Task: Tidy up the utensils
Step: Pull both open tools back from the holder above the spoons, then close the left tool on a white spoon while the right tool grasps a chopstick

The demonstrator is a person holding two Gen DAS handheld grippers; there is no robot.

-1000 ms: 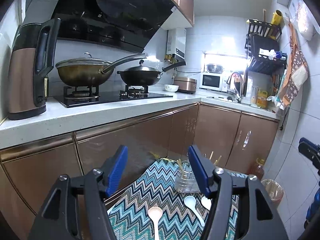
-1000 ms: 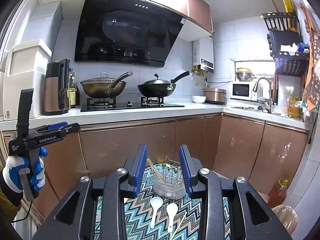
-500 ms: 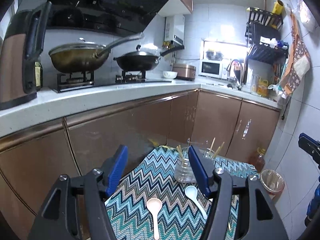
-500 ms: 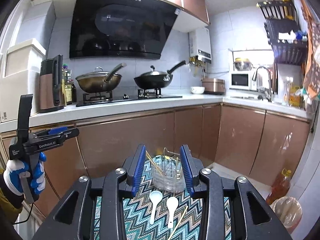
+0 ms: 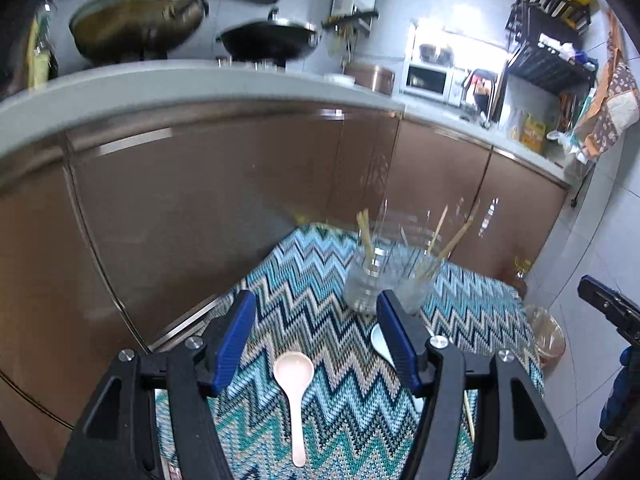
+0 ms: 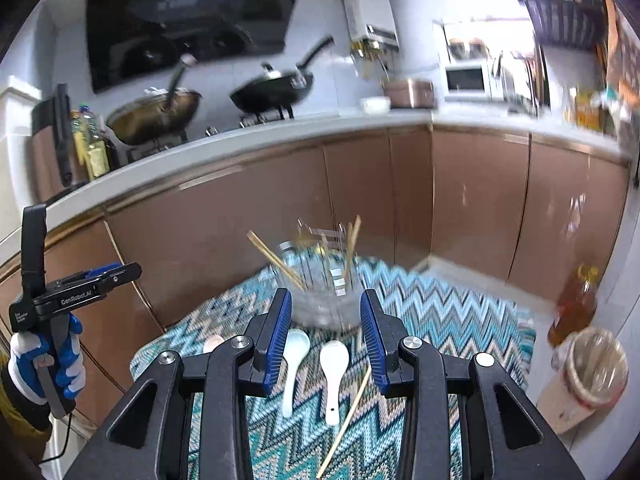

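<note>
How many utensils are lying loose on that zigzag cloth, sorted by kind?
Spoons: 3 (pinkish spoon, pale blue spoon, white spoon)
Loose chopsticks: 1 (chopstick)
Total: 4
More sticks stand in the clear holder; they are too blurred to count.

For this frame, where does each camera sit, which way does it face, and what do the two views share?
Left wrist: sits on the left hand-held gripper, looking forward and down at a pink spoon on the zigzag mat; its jaws stand open, and the other gripper's edge shows far right.
Right wrist: sits on the right hand-held gripper, facing two white spoons and a loose chopstick; the gloved left hand shows.
Shared: mat, clear utensil holder, cabinets, woks.
</note>
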